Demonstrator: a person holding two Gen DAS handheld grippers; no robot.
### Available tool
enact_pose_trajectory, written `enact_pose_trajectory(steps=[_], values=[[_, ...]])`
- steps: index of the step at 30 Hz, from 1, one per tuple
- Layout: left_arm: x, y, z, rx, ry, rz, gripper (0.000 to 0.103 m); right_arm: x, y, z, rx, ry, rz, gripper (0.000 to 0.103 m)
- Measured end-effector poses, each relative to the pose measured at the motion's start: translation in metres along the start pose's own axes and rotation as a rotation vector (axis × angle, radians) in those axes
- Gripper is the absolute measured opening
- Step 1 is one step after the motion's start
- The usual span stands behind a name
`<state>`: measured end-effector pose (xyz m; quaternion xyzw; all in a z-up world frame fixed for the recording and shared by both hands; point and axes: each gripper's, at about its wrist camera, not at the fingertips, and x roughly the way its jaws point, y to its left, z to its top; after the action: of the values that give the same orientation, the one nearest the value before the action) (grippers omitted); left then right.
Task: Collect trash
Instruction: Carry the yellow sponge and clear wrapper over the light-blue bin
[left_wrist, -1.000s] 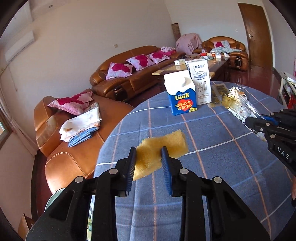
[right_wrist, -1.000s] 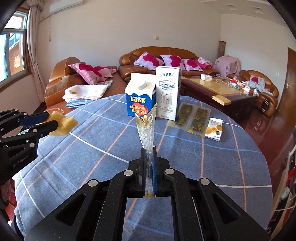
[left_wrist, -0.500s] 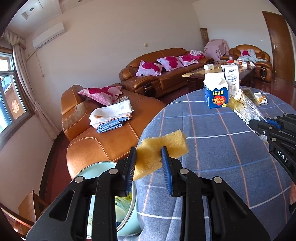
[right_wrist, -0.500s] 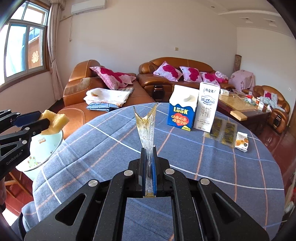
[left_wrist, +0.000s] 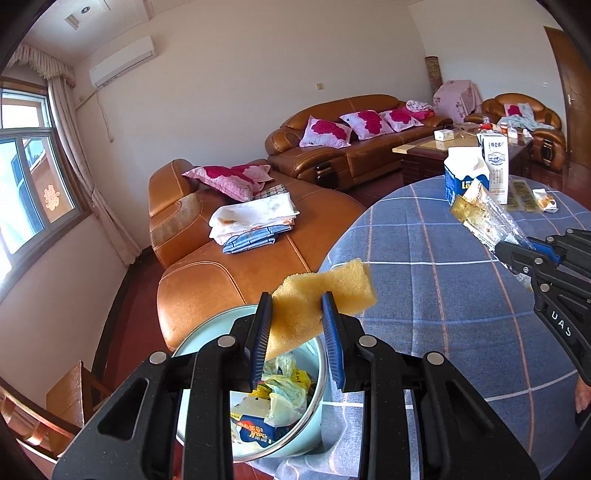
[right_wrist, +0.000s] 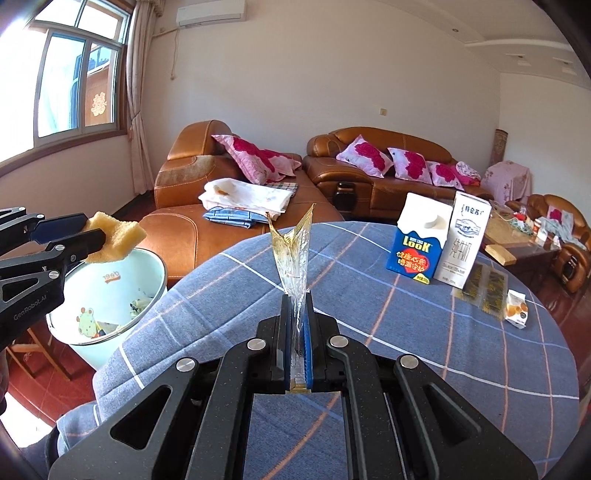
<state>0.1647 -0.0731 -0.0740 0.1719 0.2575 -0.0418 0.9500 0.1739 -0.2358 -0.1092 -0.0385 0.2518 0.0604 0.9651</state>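
1. Left wrist view: the left gripper (left_wrist: 296, 325) is clamped on a yellow sponge (left_wrist: 325, 295), its jaws part-way closed with the blue pads pressing both sides of it.
2. That sponge hangs over the rim of a pale blue trash bin (left_wrist: 317, 373) standing just beside the counter (left_wrist: 443, 295), which wears a blue checked cloth. Crumpled wrappers (left_wrist: 284, 384) and a box lie inside the bin.
3. Right wrist view: the right gripper (right_wrist: 298, 332) is fully closed on a clear plastic wrapper (right_wrist: 293, 251) with golden smears, which stands upright from between the jaws, above the cloth.
4. The bin (right_wrist: 110, 280) sits to the left of this gripper, with the left gripper (right_wrist: 86, 234) and sponge (right_wrist: 118, 236) over its near rim.
5. Still on the counter at the far side: a blue milk carton (right_wrist: 417, 247) touching a white milk carton (right_wrist: 465, 243), dark sachets (right_wrist: 484, 291) just beside them, and a small white packet (right_wrist: 517, 314) near the edge.
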Motion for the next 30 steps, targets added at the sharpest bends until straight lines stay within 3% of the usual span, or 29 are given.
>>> enact_pose_trajectory(steps=[30], values=[[-0.006,0.064,-0.027,-0.062,0.031,0.132,0.027,0.015,0.072,0.012,-0.163,-0.038,0.100,0.006]])
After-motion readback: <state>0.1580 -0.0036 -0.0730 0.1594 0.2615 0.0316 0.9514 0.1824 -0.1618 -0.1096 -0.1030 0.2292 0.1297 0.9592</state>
